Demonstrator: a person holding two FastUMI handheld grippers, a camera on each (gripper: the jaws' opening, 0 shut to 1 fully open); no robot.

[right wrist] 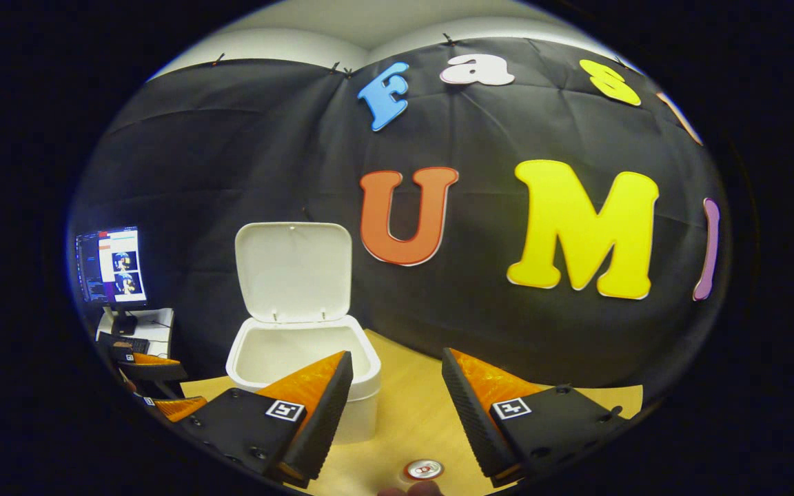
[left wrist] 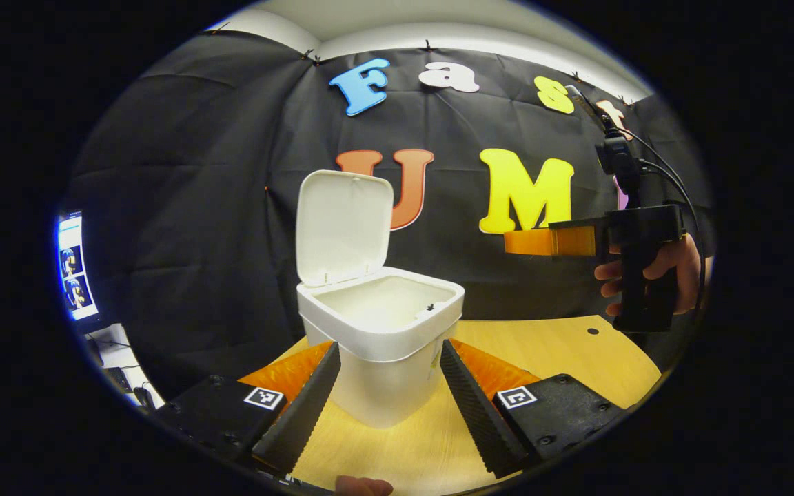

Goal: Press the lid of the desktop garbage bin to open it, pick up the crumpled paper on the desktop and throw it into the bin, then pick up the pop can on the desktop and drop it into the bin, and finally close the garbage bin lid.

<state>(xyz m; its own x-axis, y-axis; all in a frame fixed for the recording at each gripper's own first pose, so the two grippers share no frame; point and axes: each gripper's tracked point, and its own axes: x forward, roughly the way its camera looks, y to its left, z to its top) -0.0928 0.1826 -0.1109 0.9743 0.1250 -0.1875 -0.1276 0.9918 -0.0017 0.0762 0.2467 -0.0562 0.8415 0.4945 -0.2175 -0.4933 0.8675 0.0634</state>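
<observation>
Both tools gape empty; our right tool (right wrist: 397, 413) hangs above the pop can (right wrist: 424, 470) at 6 o'clock, light, slippery, dentable: we'd grip mid-wall.

The bin (left wrist: 381, 344) stands on the table (left wrist: 562, 355) between my left fingers (left wrist: 300, 406); the can (right wrist: 424, 470) lies below my right gripper (right wrist: 397, 406).

Your bin (left wrist: 383, 344) stands with its lid (left wrist: 343, 227) up at the back, so the way in from above and from the front is free. The right gripper (left wrist: 528, 242) hangs in the air to the right of the bin, well apart. The can (right wrist: 424, 470) stands just in front of the bin on the table (left wrist: 562, 344).
</observation>
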